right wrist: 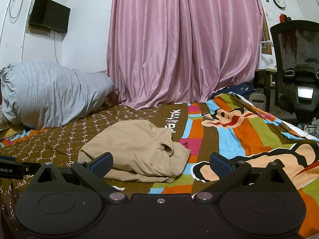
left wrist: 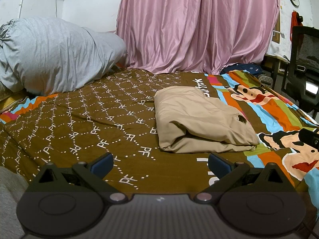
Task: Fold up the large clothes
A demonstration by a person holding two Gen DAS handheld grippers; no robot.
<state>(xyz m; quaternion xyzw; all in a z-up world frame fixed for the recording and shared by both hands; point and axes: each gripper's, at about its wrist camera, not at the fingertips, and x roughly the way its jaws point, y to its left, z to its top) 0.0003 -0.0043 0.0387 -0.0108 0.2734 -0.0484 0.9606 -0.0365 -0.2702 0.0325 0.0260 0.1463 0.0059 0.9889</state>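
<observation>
Folded beige garment (left wrist: 201,121) on bedspread (left wrist: 89,123); left gripper (left wrist: 160,164) and right gripper (right wrist: 160,164) spread wide, empty. Loose top fold likely to slump if nudged.

We see even, fairly bright indoor light in both views, slightly cool. Soft sheen on the pink curtain (left wrist: 199,25). Strong fisheye bending and dark vignette at the corners. Near tool bodies look slightly soft; the bed (right wrist: 249,135) is sharp.
</observation>
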